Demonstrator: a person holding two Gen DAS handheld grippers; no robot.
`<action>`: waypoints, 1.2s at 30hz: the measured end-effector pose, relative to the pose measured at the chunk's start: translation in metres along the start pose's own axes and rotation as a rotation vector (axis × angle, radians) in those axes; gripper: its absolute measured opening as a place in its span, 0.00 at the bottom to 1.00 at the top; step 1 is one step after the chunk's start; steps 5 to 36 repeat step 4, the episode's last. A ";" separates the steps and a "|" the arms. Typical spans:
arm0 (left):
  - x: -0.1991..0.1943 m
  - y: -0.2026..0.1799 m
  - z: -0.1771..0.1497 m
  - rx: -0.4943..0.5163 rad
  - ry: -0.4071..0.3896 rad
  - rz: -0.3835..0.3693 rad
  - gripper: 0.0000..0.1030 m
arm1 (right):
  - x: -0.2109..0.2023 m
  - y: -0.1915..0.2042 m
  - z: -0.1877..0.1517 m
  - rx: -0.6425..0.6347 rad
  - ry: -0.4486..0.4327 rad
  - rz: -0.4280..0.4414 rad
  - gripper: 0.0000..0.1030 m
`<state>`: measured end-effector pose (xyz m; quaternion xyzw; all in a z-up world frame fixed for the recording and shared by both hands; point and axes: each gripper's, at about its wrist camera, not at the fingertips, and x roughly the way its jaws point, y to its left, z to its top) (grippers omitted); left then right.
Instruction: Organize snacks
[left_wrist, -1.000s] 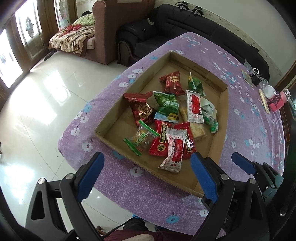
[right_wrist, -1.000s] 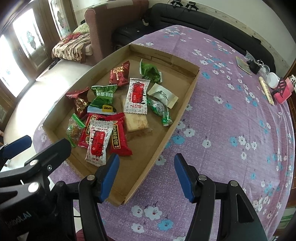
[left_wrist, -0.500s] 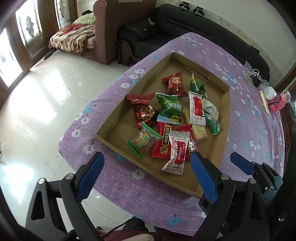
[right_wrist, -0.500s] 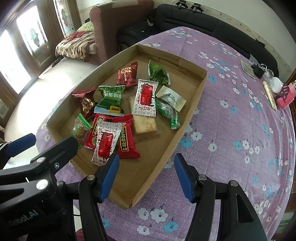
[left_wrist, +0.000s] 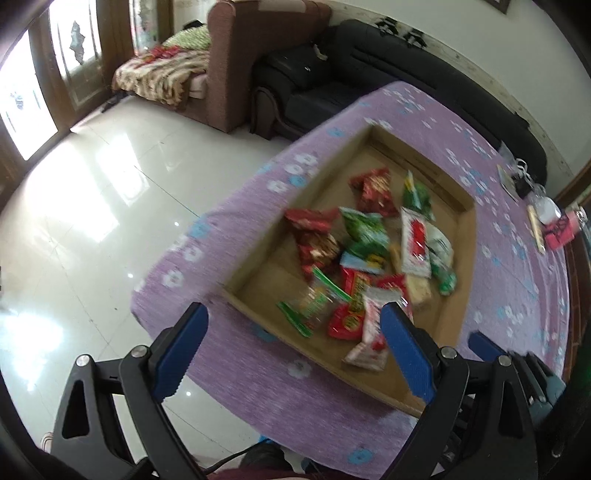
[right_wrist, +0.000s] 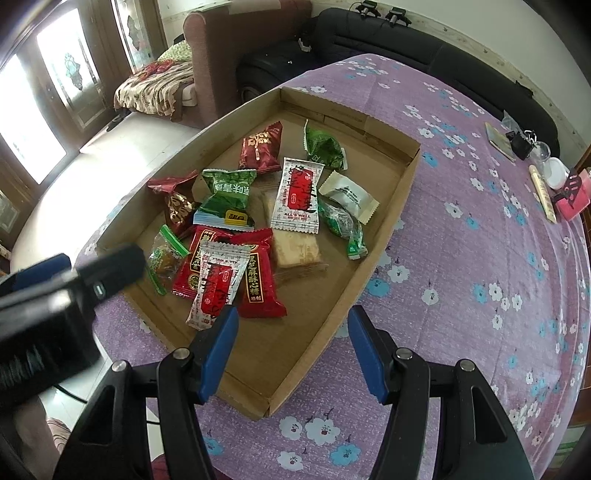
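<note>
The right gripper (right_wrist: 290, 349) hangs wide and empty over the near corner of the tray (right_wrist: 384, 240); the left gripper (left_wrist: 293, 347), just as wide and holding nothing, hovers above the tray's near rim, though its view is blurred. The shallow cardboard tray sits on a purple flowered tablecloth (right_wrist: 461, 266) and holds all the snacks in a loose heap. Nearest lies a white-and-red sachet (right_wrist: 218, 282) on top of two red packs (right_wrist: 258, 277). Just left of them is a clear candy with green ends (right_wrist: 164, 258). Beside the red packs sits a pale wafer block (right_wrist: 295, 247), partly under a second white-and-red sachet (right_wrist: 300, 195). Further in lie a green pack (right_wrist: 227, 194), a dark red foil candy (right_wrist: 177, 203), a green-wrapped sweet (right_wrist: 341, 225) and a white packet (right_wrist: 349, 197). Farthest are a maroon pack (right_wrist: 260, 149) and a green pouch (right_wrist: 325, 147), both short of the far wall.
</note>
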<state>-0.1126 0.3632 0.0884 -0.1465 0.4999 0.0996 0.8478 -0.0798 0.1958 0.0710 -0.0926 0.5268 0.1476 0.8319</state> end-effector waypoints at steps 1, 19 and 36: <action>0.001 0.002 0.002 -0.002 -0.003 0.012 0.91 | -0.001 -0.001 -0.001 0.002 -0.003 0.005 0.60; 0.003 -0.001 0.005 0.005 0.002 0.034 0.91 | -0.006 -0.011 -0.004 0.028 -0.024 0.012 0.60; 0.003 -0.001 0.005 0.005 0.002 0.034 0.91 | -0.006 -0.011 -0.004 0.028 -0.024 0.012 0.60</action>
